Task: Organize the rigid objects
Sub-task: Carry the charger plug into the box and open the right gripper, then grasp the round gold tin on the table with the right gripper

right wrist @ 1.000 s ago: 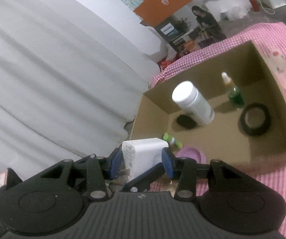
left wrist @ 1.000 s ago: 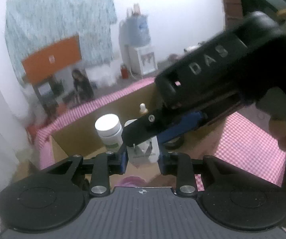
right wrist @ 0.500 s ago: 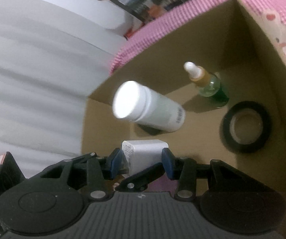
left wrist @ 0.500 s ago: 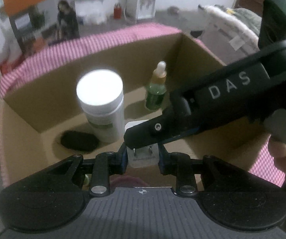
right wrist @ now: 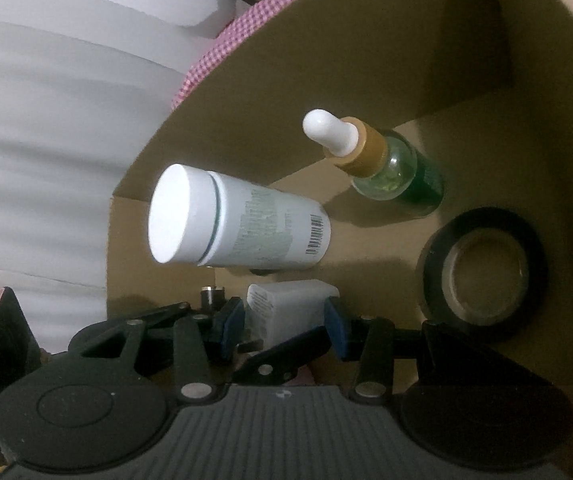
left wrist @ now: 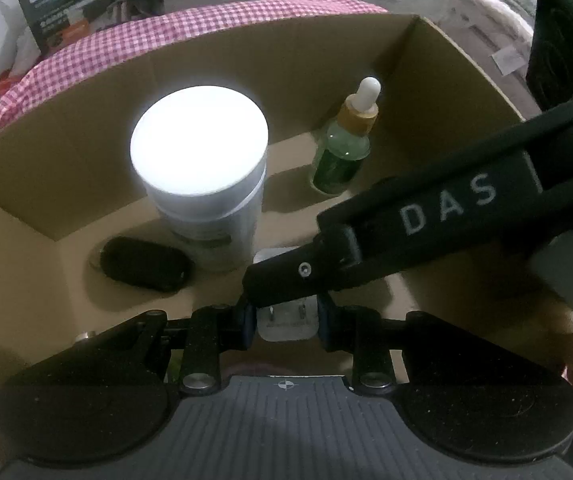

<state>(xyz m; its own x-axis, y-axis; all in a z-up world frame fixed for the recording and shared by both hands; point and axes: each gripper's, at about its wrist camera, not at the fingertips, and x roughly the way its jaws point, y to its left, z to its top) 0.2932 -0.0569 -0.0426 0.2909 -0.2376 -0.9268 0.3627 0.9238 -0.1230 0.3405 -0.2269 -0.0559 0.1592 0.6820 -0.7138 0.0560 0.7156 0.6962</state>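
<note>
White plug-in charger (right wrist: pixel 290 312), gripped jointly by left gripper (left wrist: pixel 284 316) and right gripper (right wrist: pixel 284 322), now carried from above the rim down inside cardboard box (left wrist: pixel 66 184), beside white jar (left wrist: pixel 202 184); placement judged imminent.

White plug adapter (left wrist: pixel 288 322) held over the cardboard box (left wrist: pixel 66 184).
Adapter sits between both pairs of fingers, prongs facing the left camera; white bottle (right wrist: pixel 238 222) stands just beyond.
</note>
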